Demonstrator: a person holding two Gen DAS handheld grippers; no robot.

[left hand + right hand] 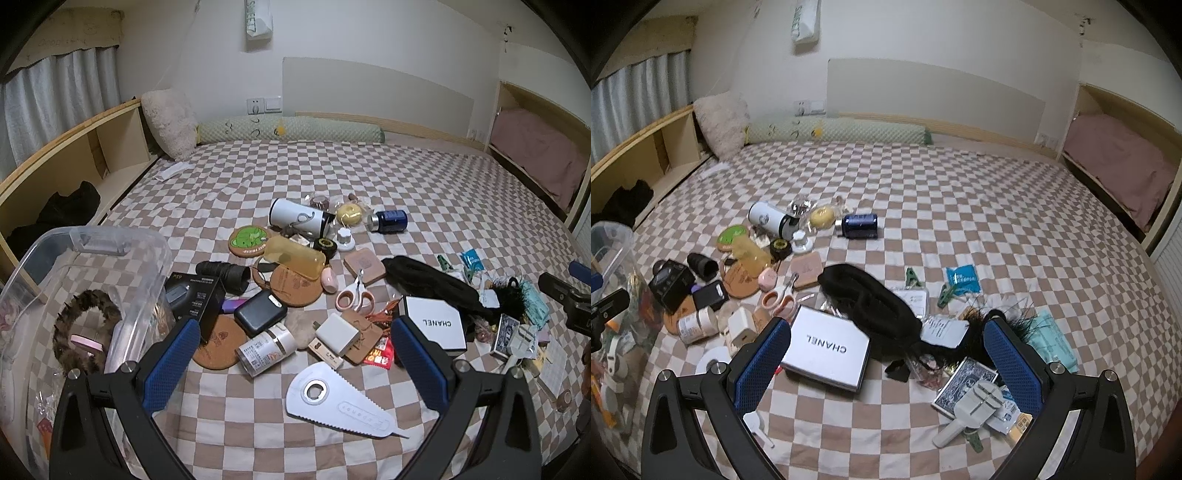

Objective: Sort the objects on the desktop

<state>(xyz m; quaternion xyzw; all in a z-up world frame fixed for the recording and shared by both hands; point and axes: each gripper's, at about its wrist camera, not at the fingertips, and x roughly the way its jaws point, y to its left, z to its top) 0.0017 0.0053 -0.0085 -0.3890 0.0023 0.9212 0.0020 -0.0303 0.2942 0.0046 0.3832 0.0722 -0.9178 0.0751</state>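
Note:
A heap of small objects lies on a checkered bedspread [332,173]. My left gripper [295,343] hangs open above a white charger [338,334], a white pill bottle [266,349] and a white serrated opener [340,400]. To its left stands a clear plastic bin [88,295] holding a furry spiked headband [85,325]. My right gripper [886,343] is open too, over a white CHANEL box [827,350], a black hair piece [875,306] and a blue card deck [964,384]. Nothing is held between either pair of pads.
Farther back lie a white tumbler [299,218], a blue jar [388,220], pink scissors [356,295], cork coasters [295,286] and a black box [195,299]. A bolster pillow [291,129] lines the far wall. Wooden shelving [74,155] runs along the left.

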